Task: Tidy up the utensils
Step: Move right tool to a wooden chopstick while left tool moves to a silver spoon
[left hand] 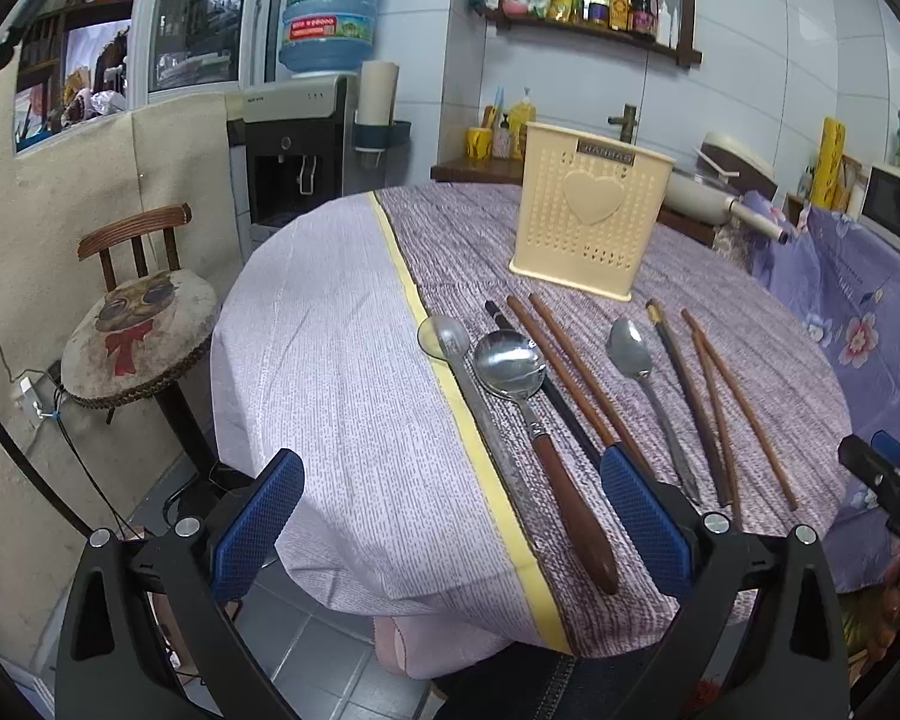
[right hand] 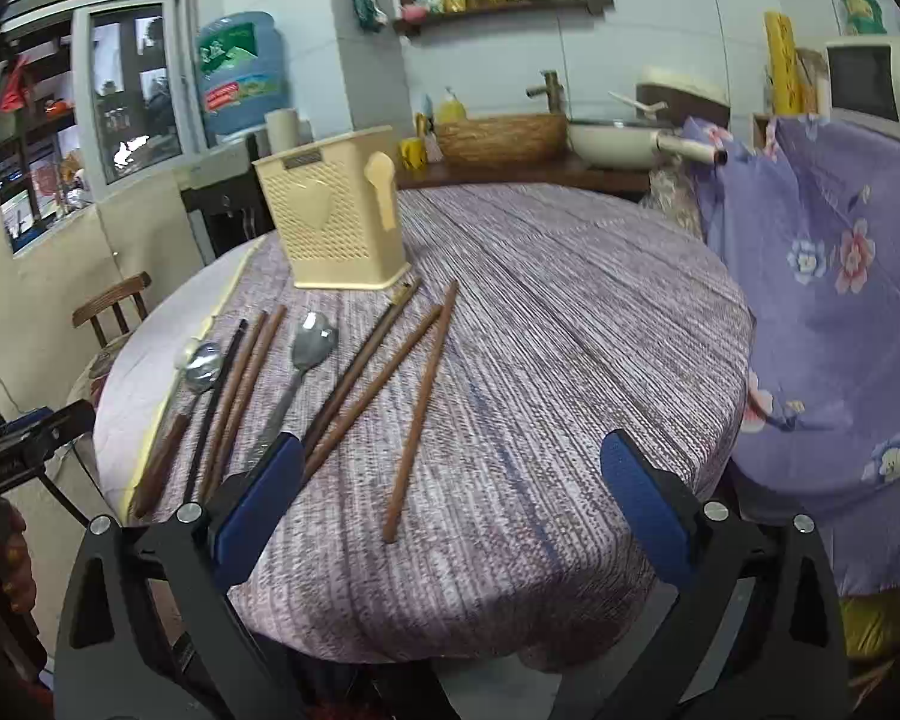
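— Both sets of jaws are held wide apart and empty: the left gripper (left hand: 450,516) over the wooden-handled spoon (left hand: 534,414), the right gripper (right hand: 450,510) over the nearest chopstick (right hand: 420,414).

— What could be spoiled?

— Thin chopsticks lying close together on the desk (right hand: 600,330) could be rolled or pinched in pairs. The cream holder (left hand: 588,216), standing behind them, could be tipped by a long handle.

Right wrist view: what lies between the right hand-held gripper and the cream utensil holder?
Mostly bare purple tablecloth. A lone brown chopstick lies between the open right hand-held gripper and the utensil holder; the other utensils lie further left.
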Motion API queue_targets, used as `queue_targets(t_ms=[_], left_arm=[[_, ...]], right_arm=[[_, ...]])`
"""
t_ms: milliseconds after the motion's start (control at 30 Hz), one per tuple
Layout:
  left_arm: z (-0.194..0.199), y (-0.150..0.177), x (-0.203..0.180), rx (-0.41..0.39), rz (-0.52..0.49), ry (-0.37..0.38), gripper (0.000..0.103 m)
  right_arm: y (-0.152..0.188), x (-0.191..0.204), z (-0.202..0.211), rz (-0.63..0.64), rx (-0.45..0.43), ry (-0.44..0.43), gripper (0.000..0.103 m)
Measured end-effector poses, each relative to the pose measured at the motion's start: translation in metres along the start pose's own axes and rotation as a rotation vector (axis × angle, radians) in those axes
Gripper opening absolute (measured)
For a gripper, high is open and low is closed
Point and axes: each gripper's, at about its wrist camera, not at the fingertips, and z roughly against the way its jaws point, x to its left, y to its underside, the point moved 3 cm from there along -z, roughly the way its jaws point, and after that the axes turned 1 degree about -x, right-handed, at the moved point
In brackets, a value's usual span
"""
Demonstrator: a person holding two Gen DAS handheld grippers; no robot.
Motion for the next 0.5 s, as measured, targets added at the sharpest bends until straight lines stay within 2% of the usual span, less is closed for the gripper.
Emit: queue_targets(t_ms=[167,267,333,500], left_arm=[[-0.021,-0.018,0.005,0.024,-0.029,-0.03,0.097],[-0.036,-0.031,0.01,0.057,-0.043,-0.046,0.09],[-0.045,-0.038,0.014,0.081,-0.044,-0.056,0.081],[-0.062,-0.044,0.019,0.131,-0.026,-0.062,0.071]], right_arm=[[-0.015,-0.008,-0.017,0.019,0.02,0.035,0.098],[-0.025,-0.006,-0.033,0.037,0.055,0.025,0.093],[-0.032,-0.003,-0.048,0.051,0.095,0.015,0.085],[-0.044,-0.001,-0.084,0.024,0.188,0.001,0.069]])
